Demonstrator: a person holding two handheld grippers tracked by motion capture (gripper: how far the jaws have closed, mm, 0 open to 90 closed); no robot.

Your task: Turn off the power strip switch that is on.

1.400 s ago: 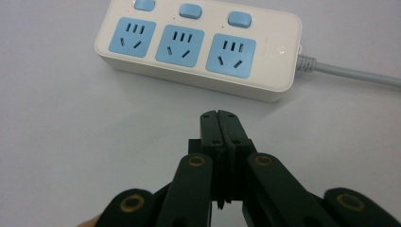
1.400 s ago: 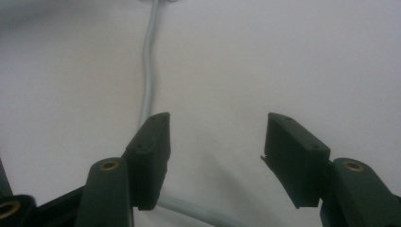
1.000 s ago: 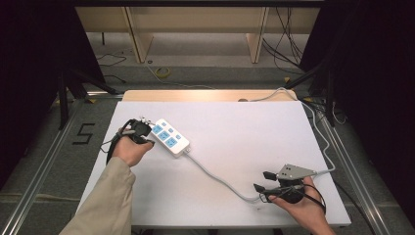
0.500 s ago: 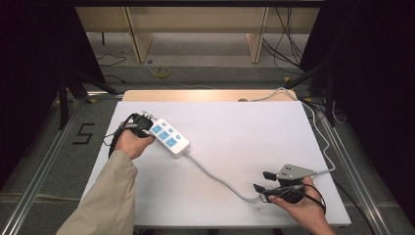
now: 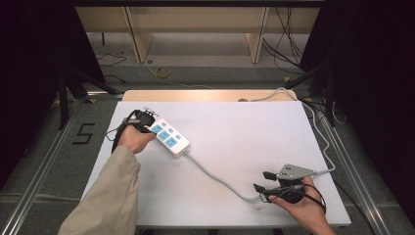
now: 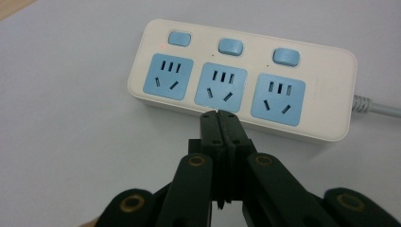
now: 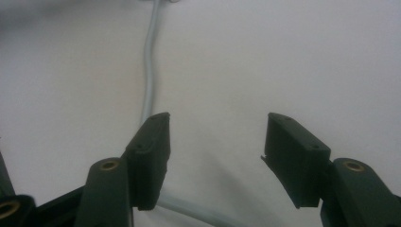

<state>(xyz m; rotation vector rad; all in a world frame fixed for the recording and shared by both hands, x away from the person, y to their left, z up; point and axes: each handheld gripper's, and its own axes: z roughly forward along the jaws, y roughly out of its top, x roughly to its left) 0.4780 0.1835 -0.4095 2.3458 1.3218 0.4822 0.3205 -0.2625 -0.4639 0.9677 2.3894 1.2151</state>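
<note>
The bench [image 5: 220, 147] carried a white top sheet, with a bare wooden strip along its far edge. On the floor to the left of the bench a dark marking read "5" [image 5: 84, 133].

A cream power strip [image 5: 166, 137] lay flat on the left part of the bench, set at a slant. It bore three blue sockets [image 6: 221, 87] in a row, each with a blue rocker switch [image 6: 230, 46] above it. Faint embossed lettering near the cable end of its housing was too small to read.

A grey cable [image 5: 220, 177] ran from the near end of the strip across the sheet towards the right hand, resting on the bench.

The left gripper [image 6: 220, 116] stood at the long side of the strip, its jaws fully closed against each other with nothing between them, tips just at the edge below the middle socket; contact could not be confirmed.

The right gripper [image 7: 215, 137] stood at the near right of the bench, jaws wide apart and holding nothing, the cable passing under its left jaw
</note>
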